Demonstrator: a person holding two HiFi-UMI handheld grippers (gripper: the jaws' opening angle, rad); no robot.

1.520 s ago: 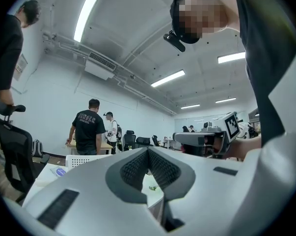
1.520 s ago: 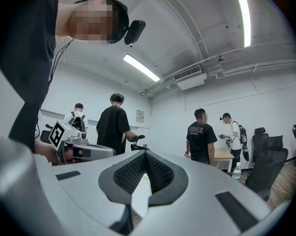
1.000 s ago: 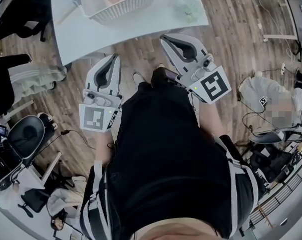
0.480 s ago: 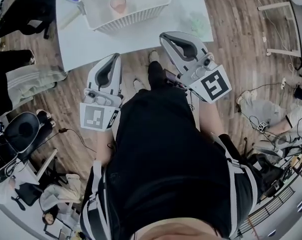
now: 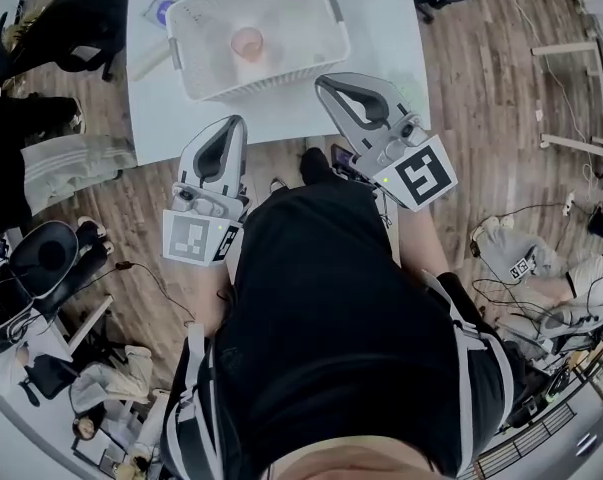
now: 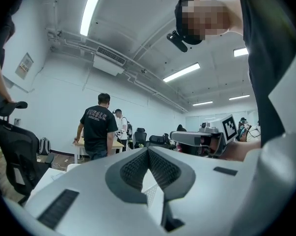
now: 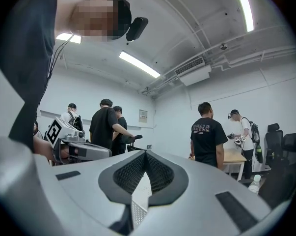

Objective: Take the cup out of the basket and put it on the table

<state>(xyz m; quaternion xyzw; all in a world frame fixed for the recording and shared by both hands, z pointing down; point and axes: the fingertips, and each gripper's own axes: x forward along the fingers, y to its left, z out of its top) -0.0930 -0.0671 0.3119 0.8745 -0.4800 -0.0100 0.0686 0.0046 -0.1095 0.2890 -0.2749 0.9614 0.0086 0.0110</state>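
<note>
A pink cup (image 5: 247,43) stands inside the white slatted basket (image 5: 273,81) on the white table (image 5: 386,43), seen in the head view. My left gripper (image 5: 235,122) is shut and empty, its tips at the table's near edge, short of the basket. My right gripper (image 5: 322,82) is also shut and empty, with its tips just beside the basket's near right corner. Both point level at the table. In the left gripper view the jaws (image 6: 148,150) meet, with basket slats showing below them. The right gripper view shows closed jaws (image 7: 146,153) likewise.
A blue-topped item (image 5: 161,10) lies on the table left of the basket. A black office chair (image 5: 43,260) and dark bags (image 5: 76,18) are on the left. Cables and clothes lie on the wood floor at the right (image 5: 526,263). Several people stand farther back (image 6: 98,127).
The table and basket have drawn closer and lower in the head view as I walked forward. Both grippers now reach the table's near edge, still shut.
</note>
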